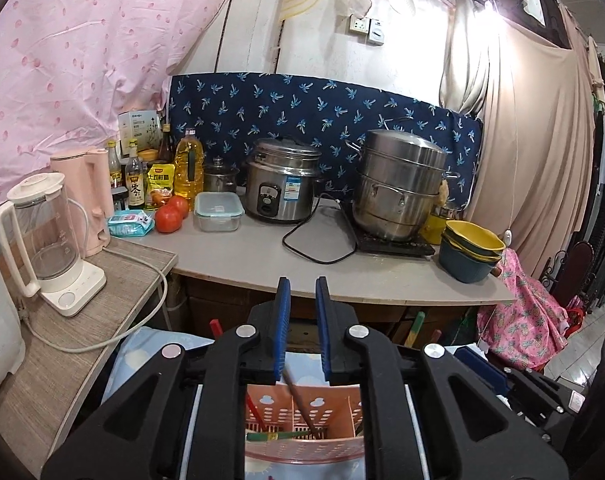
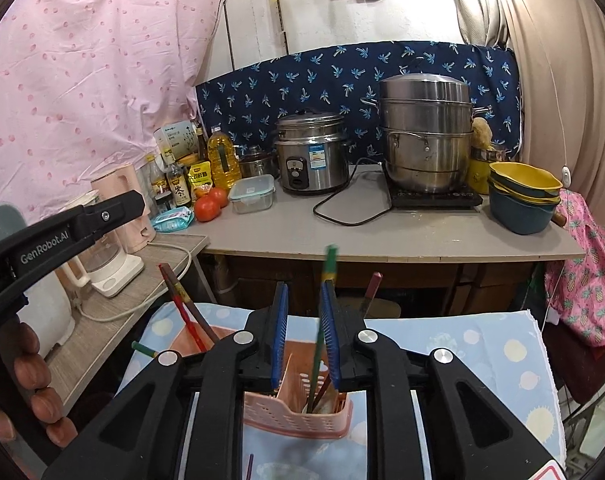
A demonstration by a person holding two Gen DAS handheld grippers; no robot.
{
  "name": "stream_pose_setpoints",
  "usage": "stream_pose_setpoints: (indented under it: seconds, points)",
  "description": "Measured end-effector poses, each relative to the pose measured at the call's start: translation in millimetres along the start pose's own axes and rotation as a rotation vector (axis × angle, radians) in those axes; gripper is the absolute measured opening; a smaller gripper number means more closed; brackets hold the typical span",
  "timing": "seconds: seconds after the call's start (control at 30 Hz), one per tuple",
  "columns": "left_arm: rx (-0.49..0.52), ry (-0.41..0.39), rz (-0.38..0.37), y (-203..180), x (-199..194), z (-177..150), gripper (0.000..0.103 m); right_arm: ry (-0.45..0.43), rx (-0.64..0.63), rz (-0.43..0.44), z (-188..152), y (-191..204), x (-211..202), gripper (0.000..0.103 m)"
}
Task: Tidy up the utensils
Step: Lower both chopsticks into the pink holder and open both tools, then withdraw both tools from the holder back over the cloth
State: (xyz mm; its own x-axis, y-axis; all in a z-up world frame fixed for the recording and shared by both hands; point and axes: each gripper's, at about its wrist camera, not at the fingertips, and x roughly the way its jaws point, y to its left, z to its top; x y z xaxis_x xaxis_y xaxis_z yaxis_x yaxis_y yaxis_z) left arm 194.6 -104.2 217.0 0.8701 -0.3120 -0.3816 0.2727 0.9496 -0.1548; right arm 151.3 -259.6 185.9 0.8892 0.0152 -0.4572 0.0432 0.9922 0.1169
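A pink slotted utensil holder (image 1: 302,446) stands on a blue patterned cloth (image 2: 462,360) right under both grippers. My left gripper (image 1: 302,281) has its blue pads apart; a brown chopstick (image 1: 302,404) leans in the holder below them, touching no more than the base of the left pad. My right gripper (image 2: 304,286) is open too. A green-topped chopstick (image 2: 327,272) rests along its right pad, lower end in the holder (image 2: 298,412). Red and brown chopsticks (image 2: 182,308) stand in a left compartment. The left gripper's black housing (image 2: 62,240) and a hand show at the left.
Behind the cloth runs a grey counter (image 2: 382,236) with a rice cooker (image 2: 310,156), a steel steamer pot (image 2: 426,132), stacked bowls (image 2: 522,196), tomatoes (image 2: 210,204) and a lidded container (image 2: 251,194). A side table at left holds a jug kettle (image 1: 46,240) and its cord.
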Motion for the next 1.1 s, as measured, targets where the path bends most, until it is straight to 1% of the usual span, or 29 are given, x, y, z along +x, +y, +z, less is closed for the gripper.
stream_pose_setpoints:
  seconds: [0.17,0.3,0.53,0.77,0.93,1.0,1.1]
  points:
    - [0.002,0.011,0.005,4.3,-12.8,-6.7,0.012,0.002,-0.004,0.009,-7.3,5.4,-13.1,0.017]
    - [0.020,0.028,0.028,3.6,-23.8,-15.5,0.012,0.012,-0.006,0.019,-17.4,10.6,-24.6,0.017]
    - [0.023,0.062,0.041,4.9,-46.1,-36.9,0.012,0.047,-0.009,0.042,-45.2,22.4,-46.0,0.017]
    - [0.026,0.094,0.038,5.0,-70.5,-61.3,0.012,0.085,-0.005,0.061,-74.3,30.7,-68.2,0.017]
    - [0.024,0.139,0.044,9.4,-84.0,-87.7,0.012,0.129,-0.010,0.068,-102.5,33.1,-82.2,0.017]
    - [0.024,0.169,0.051,13.1,-88.6,-104.7,0.012,0.152,-0.015,0.069,-114.5,35.0,-85.6,0.017]
    - [0.031,0.222,0.071,19.1,-93.0,-131.8,0.012,0.202,-0.040,0.059,-141.8,38.6,-91.0,0.017]
